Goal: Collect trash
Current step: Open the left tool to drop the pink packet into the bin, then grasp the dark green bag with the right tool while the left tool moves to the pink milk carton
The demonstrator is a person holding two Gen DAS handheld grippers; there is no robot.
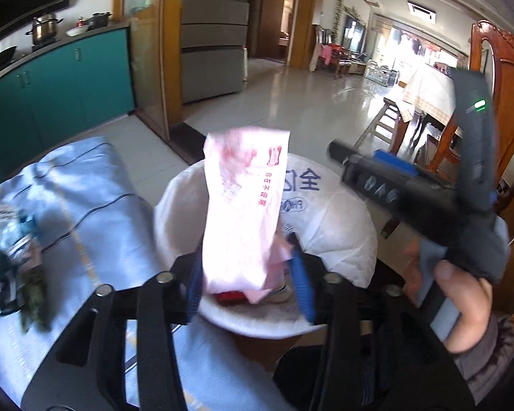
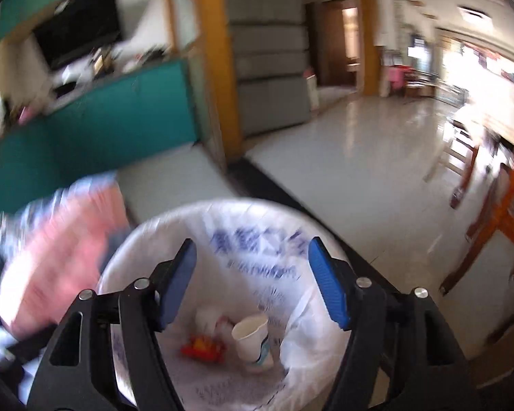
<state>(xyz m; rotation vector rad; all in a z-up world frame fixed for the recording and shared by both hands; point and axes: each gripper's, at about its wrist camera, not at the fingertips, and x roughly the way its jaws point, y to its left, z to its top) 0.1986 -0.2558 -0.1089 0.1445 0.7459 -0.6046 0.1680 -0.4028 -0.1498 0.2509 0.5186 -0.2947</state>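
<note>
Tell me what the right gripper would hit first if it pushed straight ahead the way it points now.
Probably the white bag lining the bin: the open, empty right gripper points down into it, toward its far inner wall. The paper cup and red scrap lie lower, likely under that line. Blur makes depth uncertain.

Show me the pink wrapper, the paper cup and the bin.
pink wrapper (image 1: pixel 243 205), left wrist view, middle of its face.
paper cup (image 2: pixel 252 340), right wrist view, its side wall.
bin (image 2: pixel 202 212), right wrist view, far rim.

Counts — one bin (image 2: pixel 126 274) with one liner (image 2: pixel 311 311); inside: one paper cup (image 2: pixel 250 340), one red wrapper (image 2: pixel 204 346). One pink packet (image 1: pixel 243 205). Two grippers (image 1: pixel 246 274) (image 2: pixel 253 284) — table (image 1: pixel 85 185) wrappers blurred, uncountable.
</note>
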